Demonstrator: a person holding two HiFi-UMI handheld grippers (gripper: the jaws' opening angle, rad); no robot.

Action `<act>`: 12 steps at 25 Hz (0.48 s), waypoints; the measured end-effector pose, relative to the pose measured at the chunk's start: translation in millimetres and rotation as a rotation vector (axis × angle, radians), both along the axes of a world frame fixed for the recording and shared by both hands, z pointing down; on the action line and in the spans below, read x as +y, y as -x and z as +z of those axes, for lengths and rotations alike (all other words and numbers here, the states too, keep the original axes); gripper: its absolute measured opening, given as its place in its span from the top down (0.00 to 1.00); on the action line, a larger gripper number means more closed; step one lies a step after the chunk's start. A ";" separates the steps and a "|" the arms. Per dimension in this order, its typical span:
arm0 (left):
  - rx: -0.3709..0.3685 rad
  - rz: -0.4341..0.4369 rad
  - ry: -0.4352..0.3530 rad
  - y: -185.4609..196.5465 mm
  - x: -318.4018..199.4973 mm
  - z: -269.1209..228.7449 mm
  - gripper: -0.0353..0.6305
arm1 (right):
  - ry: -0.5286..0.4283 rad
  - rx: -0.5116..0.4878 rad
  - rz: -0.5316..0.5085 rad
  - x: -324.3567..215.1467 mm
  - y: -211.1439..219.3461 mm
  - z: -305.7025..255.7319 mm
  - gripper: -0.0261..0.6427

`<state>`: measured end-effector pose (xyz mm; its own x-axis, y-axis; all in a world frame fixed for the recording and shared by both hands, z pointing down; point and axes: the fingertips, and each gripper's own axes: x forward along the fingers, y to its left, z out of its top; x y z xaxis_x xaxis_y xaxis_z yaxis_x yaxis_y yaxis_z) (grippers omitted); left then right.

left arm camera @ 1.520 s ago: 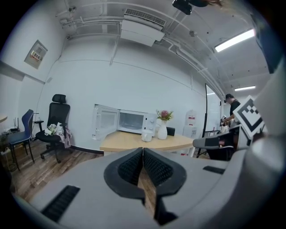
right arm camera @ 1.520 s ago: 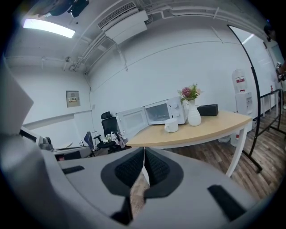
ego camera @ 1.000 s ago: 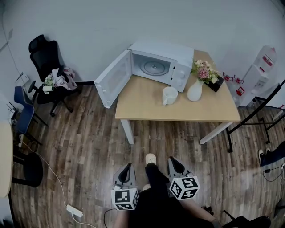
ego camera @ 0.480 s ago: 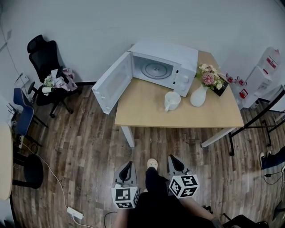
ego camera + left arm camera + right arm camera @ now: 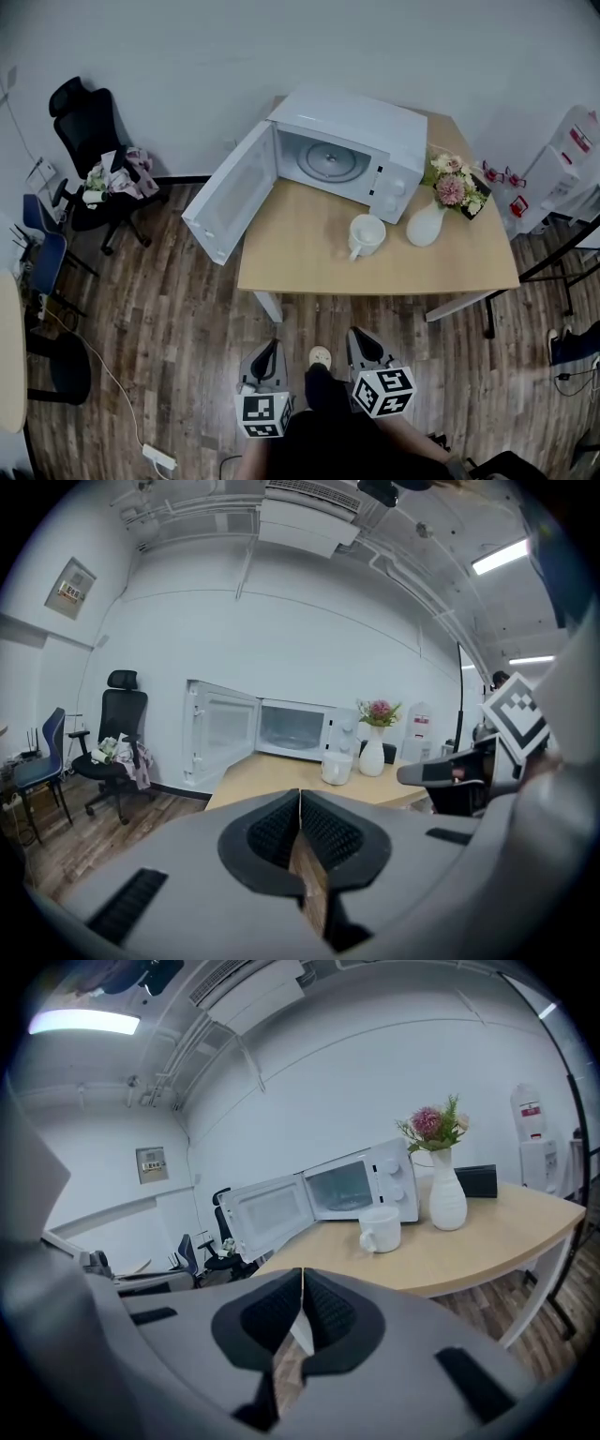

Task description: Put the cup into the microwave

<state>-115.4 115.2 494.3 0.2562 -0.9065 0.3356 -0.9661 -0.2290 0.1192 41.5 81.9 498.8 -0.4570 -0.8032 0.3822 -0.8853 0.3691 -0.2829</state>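
The cup [image 5: 366, 233] is on the counter [image 5: 300, 258], way up-frame from the left gripper [image 5: 266, 349] and right gripper [image 5: 362, 337]. Both closed tight, empty.

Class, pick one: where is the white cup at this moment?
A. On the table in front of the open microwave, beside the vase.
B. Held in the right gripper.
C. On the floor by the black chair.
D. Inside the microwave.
A: the cup stands on the table before the open microwave, with the vase beside it.
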 end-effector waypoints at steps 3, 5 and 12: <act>-0.005 0.004 -0.002 -0.7 -24.6 -3.3 0.94 | 0.008 -0.001 0.003 -23.7 -1.0 -1.1 0.97; -0.007 0.004 0.004 -0.8 -39.5 -3.6 0.94 | 0.013 -0.002 0.004 -39.1 -1.3 -0.7 0.97; -0.020 -0.005 0.018 0.3 -91.2 -2.8 0.94 | 0.022 -0.011 -0.010 -91.5 -0.1 -0.5 0.97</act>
